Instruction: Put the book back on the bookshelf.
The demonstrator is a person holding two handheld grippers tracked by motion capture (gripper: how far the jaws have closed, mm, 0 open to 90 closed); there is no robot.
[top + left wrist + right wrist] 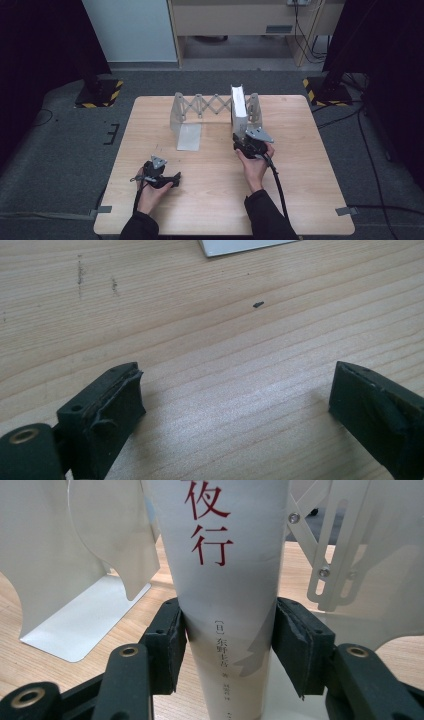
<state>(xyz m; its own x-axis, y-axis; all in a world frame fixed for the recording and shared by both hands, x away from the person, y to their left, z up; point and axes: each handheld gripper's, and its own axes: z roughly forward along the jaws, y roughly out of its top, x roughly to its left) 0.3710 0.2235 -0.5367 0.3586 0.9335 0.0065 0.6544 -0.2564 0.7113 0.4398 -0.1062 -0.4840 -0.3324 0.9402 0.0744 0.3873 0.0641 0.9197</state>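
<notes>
One white book [227, 580] with red spine characters stands upright, clamped by the right gripper [227, 645].

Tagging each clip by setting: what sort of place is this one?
Probably a lab or office recording bay: a bare wooden table on grey carpet, hazard-striped stand bases at the back corners, and a desk with trailing cables behind.

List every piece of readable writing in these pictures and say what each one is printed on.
"夜行" in large red characters, running down the spine of the white book that the right gripper clamps.
"[日] 东野圭吾" in small dark characters lower on the same spine; the last characters are hard to make out.
Smaller print below that is too blurred to read.
The expandable book rack carries no writing.
</notes>
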